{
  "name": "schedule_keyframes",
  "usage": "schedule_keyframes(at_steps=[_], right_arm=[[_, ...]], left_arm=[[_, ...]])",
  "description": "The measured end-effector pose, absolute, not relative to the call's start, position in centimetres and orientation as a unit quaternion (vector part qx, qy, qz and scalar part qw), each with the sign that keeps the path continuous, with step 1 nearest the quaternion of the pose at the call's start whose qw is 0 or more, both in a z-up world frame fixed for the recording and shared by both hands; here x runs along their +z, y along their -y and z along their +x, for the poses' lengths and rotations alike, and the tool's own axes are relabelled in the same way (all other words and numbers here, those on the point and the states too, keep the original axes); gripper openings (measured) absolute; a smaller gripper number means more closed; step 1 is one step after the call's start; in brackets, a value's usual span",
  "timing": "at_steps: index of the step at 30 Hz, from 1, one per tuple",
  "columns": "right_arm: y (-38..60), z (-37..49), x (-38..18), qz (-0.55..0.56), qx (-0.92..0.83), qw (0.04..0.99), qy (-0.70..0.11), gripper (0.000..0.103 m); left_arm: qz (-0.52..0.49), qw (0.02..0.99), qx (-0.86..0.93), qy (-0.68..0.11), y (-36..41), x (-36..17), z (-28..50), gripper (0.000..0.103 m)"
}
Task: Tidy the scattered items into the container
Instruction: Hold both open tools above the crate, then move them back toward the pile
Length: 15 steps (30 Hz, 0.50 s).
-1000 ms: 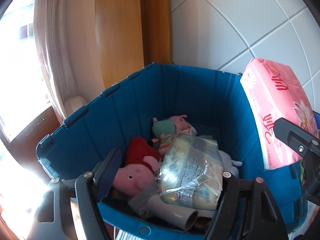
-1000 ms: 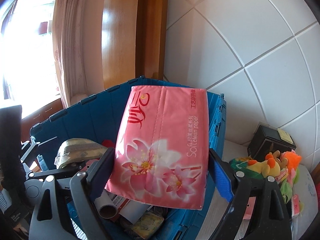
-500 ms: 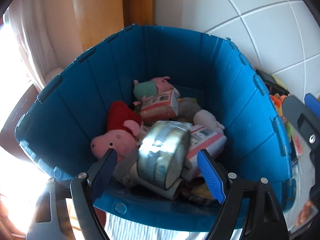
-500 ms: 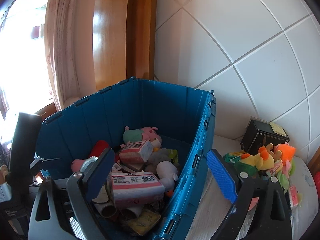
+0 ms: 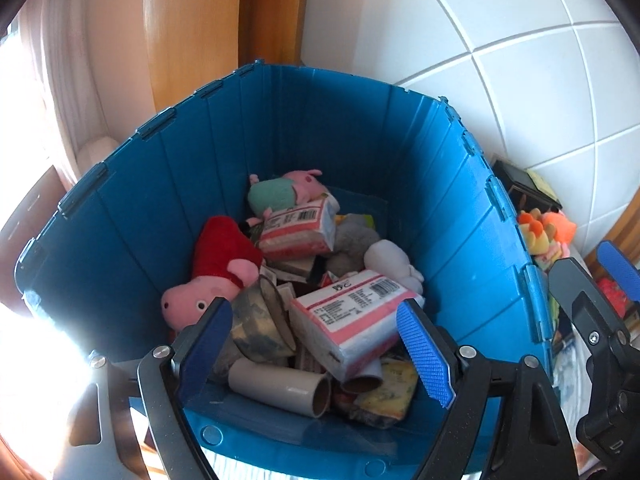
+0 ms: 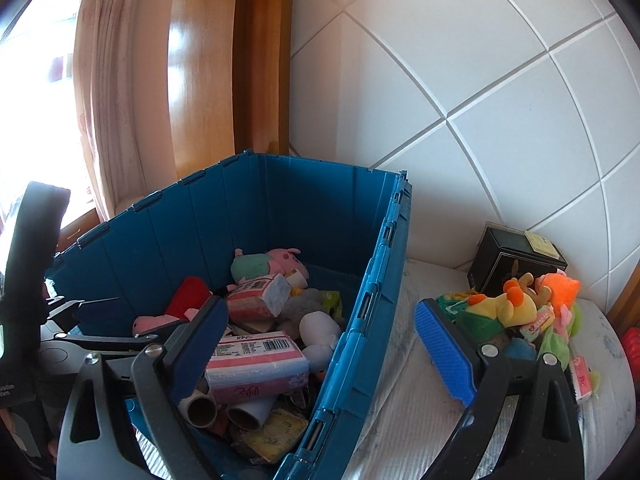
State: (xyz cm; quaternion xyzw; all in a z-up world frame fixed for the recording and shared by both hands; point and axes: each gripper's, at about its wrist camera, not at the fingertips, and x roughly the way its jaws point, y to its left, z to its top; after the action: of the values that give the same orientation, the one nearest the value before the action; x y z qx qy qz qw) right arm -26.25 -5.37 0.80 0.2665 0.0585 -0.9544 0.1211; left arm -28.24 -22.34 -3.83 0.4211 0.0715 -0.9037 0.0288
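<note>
Left wrist view
- Left gripper (image 5: 316,340): jaws apart, nothing between the pads; they have just been opening. It hangs over the near rim of the blue crate (image 5: 320,128).
- Blue crate: open top, walls upright, well filled.
- Tissue pack (image 5: 352,320): inside the crate at 6 o'clock, tilted, lying on cardboard tubes (image 5: 280,386) and a yellow packet (image 5: 386,396).
- Foil-wrapped bundle (image 5: 258,330): in the crate, at 9 o'clock of the tissue pack, touching it.
- Pink pig plush (image 5: 208,276): at 9 o'clock in the crate, against the left wall.
- Risk, as judged: the heap is loose and uneven; more items dropped on the tilted tissue pack could slide or roll it.

Right wrist view
- Right gripper (image 6: 320,340): jaws wide apart and empty, just been opening. The left finger stands over the crate, the right finger over the white surface (image 6: 404,408).
- Scattered items (image 6: 516,316): a pile of soft toys and small packets at 3 o'clock, outside the crate, well apart from it.
- Black box (image 6: 512,260): behind the pile at 2 o'clock, touching it, near the tiled wall (image 6: 480,80).
- Obstruction: the crate's right wall (image 6: 376,300) stands between the pile and the crate's inside.
- Risk, as judged: the pile is tangled; a grab could lift one toy and drag its neighbours off the surface. A carried item could also catch the rim on the way over.
</note>
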Motion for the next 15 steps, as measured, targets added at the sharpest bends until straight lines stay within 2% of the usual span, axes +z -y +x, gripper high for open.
schedule_keyframes(at_steps=[15], right_arm=[[5.8,-26.1,1.0,0.258,-0.956,0.132,-0.054,0.096]], left_arm=[[0.403,0.054,-0.912,-0.045,22.1,-2.9,-27.0,0.085]])
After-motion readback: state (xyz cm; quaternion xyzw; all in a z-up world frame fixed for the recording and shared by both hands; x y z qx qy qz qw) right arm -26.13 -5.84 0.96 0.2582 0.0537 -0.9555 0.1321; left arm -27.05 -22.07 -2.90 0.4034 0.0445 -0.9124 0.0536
